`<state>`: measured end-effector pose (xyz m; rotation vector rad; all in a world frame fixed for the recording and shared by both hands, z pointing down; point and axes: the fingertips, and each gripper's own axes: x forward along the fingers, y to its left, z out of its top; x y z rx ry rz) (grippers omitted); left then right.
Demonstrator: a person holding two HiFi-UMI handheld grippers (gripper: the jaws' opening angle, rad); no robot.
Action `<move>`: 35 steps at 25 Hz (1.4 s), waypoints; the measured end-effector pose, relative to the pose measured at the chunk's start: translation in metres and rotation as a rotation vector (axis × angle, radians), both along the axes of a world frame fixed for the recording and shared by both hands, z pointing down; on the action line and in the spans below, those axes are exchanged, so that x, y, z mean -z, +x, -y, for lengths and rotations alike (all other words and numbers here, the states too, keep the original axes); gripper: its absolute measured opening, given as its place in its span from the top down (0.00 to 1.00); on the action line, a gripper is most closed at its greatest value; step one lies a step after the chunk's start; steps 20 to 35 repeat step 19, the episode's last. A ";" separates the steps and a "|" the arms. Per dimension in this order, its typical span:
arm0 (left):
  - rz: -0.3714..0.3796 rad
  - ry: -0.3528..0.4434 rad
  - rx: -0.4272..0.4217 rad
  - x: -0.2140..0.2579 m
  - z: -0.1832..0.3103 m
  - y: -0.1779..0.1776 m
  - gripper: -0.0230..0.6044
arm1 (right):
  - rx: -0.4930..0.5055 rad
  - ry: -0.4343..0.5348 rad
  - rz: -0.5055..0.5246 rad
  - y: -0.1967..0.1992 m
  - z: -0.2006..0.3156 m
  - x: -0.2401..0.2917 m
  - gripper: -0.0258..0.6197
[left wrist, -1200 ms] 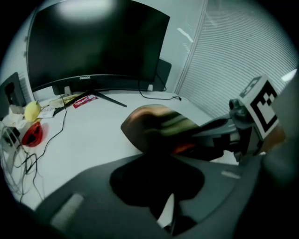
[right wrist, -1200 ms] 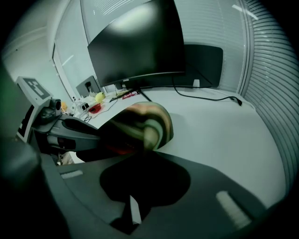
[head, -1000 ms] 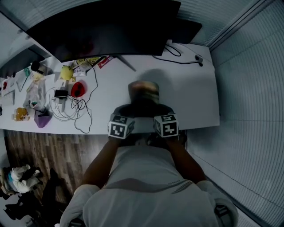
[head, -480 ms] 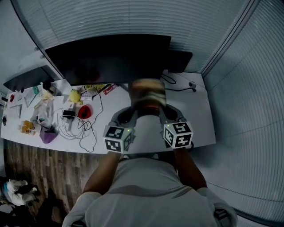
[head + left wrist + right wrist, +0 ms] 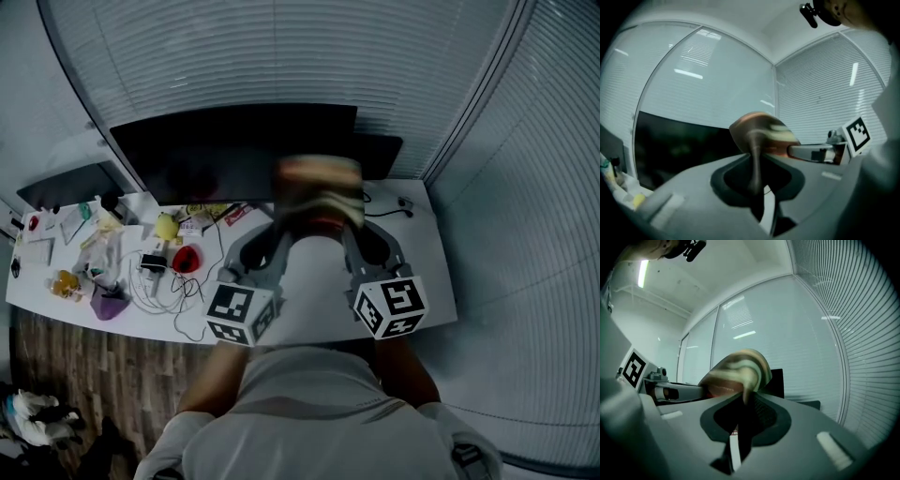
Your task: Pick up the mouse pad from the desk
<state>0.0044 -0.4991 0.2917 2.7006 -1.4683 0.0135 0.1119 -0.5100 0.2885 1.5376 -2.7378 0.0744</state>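
I have the mouse pad off the bench and up in the air, at the centre of the head view, just in front of the dark monitor. It hangs between my two tools, its brown, cream-striped face blurred.

The left hand-held gripper is clenched on the pad's left side. In the left gripper view the pad's thin edge runs straight down into the narrow slot between the jaws, and the rest of the pad fans out above them. The right hand-held gripper is clamped on the opposite side in the same way, with the edge pinched in its slot and the striped surface curling up and to the left above the jaws. Each gripper view also shows the other tool beside the pad.

Both tools point away from me towards the window blinds. Their marker cubes sit low in the head view, left and right of centre.

Below the pad the bench is bare and white. On its left part lie a tangle of cables, a red object, a yellow object and a purple object, all well apart from the pad. A wooden floor shows at lower left.
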 end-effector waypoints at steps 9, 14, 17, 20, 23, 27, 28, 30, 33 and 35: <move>0.007 0.017 0.015 0.005 -0.001 -0.001 0.86 | 0.011 0.007 0.007 -0.002 0.000 0.006 0.90; 0.009 0.018 0.024 0.003 -0.001 -0.003 0.86 | 0.026 0.010 0.004 -0.003 0.002 0.006 0.90; 0.001 0.027 0.025 0.006 -0.001 -0.001 0.86 | 0.031 0.013 0.009 -0.002 0.002 0.006 0.90; -0.006 0.033 0.020 0.007 0.000 0.001 0.86 | 0.034 0.014 0.012 -0.001 0.003 0.006 0.90; -0.006 0.033 0.020 0.007 0.000 0.001 0.86 | 0.034 0.014 0.012 -0.001 0.003 0.006 0.90; -0.006 0.033 0.020 0.007 0.000 0.001 0.86 | 0.034 0.014 0.012 -0.001 0.003 0.006 0.90; -0.006 0.033 0.020 0.007 0.000 0.001 0.86 | 0.034 0.014 0.012 -0.001 0.003 0.006 0.90; -0.006 0.033 0.020 0.007 0.000 0.001 0.86 | 0.034 0.014 0.012 -0.001 0.003 0.006 0.90; -0.006 0.033 0.020 0.007 0.000 0.001 0.86 | 0.034 0.014 0.012 -0.001 0.003 0.006 0.90; -0.006 0.033 0.020 0.007 0.000 0.001 0.86 | 0.034 0.014 0.012 -0.001 0.003 0.006 0.90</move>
